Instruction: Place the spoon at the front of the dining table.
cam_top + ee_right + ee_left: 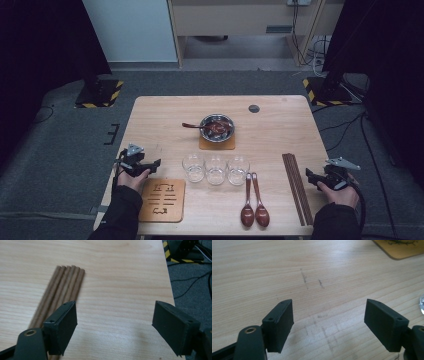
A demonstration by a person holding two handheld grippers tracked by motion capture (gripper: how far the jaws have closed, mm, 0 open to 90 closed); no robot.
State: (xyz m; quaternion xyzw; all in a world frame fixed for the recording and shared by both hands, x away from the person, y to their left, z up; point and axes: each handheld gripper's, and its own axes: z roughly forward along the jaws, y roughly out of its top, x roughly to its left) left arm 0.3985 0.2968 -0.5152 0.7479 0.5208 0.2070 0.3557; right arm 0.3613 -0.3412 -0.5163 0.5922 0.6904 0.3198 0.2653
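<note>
- Table (280, 107): pale wood, bare at the far corners.
- Trivet (163, 200): cut-out wooden board at the near left corner, flat.
- Chopsticks (297, 187): bundle lying by the right edge, running near to far. In my right gripper view they sit under the left jaw (62, 292).
- Bowl (217, 127): metal, on a mat mid-table toward the far edge, spoon handle sticking out left.
- Glasses (215, 169): three in a row across the middle.
- Spoons (254, 207): two side by side at the near edge, right of the trivet.
- Left gripper (150, 164): over the left edge, just beyond the trivet; jaws spread, bare wood between them.
- Right gripper (311, 176): at the right edge, just beside the chopsticks; jaws spread, pinching nothing.
</note>
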